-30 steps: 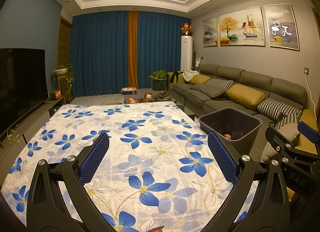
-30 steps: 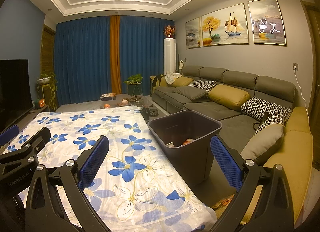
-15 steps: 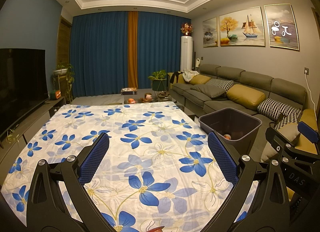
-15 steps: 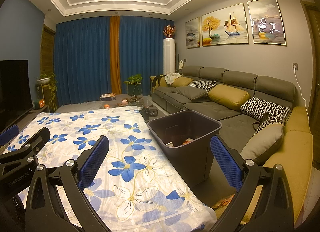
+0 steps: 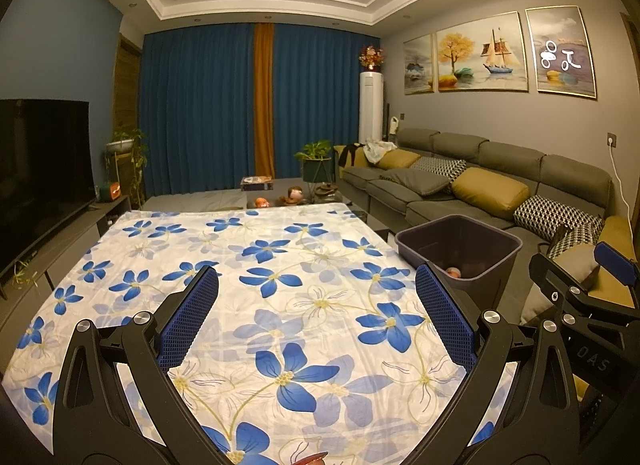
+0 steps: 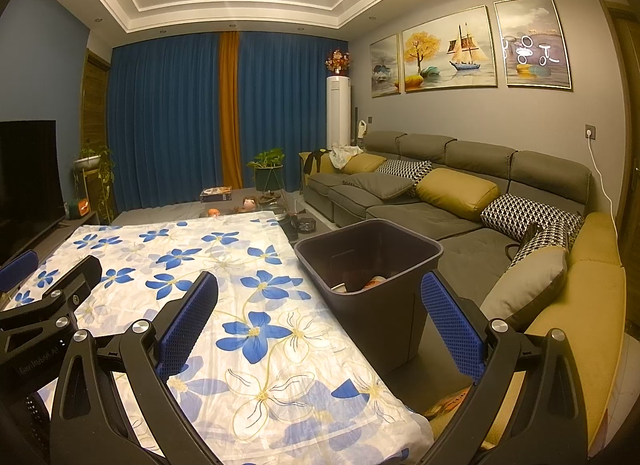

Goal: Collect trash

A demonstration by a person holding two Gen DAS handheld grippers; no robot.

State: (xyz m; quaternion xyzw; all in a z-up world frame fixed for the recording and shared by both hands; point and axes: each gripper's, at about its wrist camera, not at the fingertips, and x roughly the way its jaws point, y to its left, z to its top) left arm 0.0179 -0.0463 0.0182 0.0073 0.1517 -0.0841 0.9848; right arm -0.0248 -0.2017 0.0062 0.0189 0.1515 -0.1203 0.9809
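A dark trash bin (image 6: 370, 253) stands on the floor at the table's right side; it also shows in the left wrist view (image 5: 460, 241). Some trash pieces (image 6: 372, 283) lie at its bottom. My left gripper (image 5: 318, 305) is open and empty above the flowered tablecloth (image 5: 260, 265). My right gripper (image 6: 320, 309) is open and empty, over the table's right edge near the bin. A small reddish scrap (image 5: 310, 458) shows at the bottom edge of the left wrist view. An orange wrapper-like thing (image 6: 448, 405) lies on the floor beside the table.
A long grey sofa (image 6: 440, 201) with cushions runs along the right wall. A TV (image 5: 40, 161) on a low cabinet is at the left. A low table with small objects (image 5: 280, 197) and a potted plant (image 5: 316, 161) stand beyond the table.
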